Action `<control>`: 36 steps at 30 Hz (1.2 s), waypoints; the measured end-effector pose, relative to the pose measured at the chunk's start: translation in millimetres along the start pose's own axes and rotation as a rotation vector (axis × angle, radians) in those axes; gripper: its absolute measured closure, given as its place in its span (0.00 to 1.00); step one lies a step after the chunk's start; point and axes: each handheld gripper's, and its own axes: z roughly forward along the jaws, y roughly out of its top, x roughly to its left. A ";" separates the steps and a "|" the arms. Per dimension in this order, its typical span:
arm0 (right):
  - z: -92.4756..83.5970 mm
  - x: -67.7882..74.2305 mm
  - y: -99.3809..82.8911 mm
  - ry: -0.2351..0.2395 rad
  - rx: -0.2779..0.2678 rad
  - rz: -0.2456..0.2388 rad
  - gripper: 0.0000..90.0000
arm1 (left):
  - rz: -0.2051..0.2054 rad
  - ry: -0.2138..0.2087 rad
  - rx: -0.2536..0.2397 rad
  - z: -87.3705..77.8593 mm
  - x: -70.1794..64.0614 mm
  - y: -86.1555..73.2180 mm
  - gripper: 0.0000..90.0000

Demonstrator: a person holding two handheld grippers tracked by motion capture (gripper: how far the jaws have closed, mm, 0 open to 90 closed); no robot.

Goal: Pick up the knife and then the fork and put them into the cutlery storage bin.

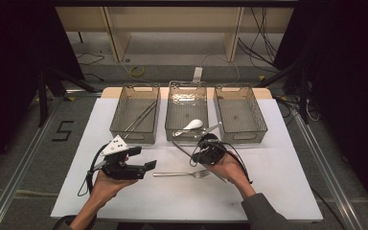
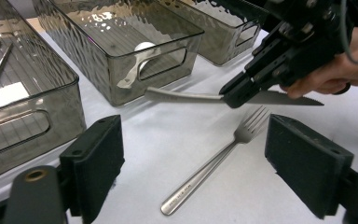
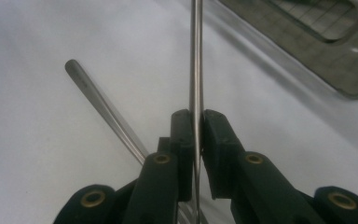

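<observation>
My right gripper [image 2: 235,95] pinches the serrated knife [image 2: 279,98] clear of the table [image 1: 278,191] for binning, while my left gripper [image 1: 141,159] gapes toward the fork [image 2: 214,163].

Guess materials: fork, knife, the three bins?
Fork: likely stainless steel, satin sheen, stamped handle. Knife clamped in the right gripper: same grey metal, serrated blade. Bins: probably smoky clear plastic; contents show through the rippled walls.
</observation>
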 end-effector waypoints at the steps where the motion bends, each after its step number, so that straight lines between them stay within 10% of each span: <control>1: -3.6 -1.0 0.0 0.000 -0.005 0.003 0.93 | -0.001 0.000 -0.001 -0.1 0.2 0.2 0.21; 19: -76.8 -43.6 10.1 -0.127 -0.161 0.060 0.93 | 0.014 -0.011 -0.045 -0.3 -1.0 0.3 0.17; 36: -91.5 -107.7 36.7 -0.253 -0.181 0.179 0.93 | 0.021 -0.014 -0.052 0.3 -1.4 0.7 0.17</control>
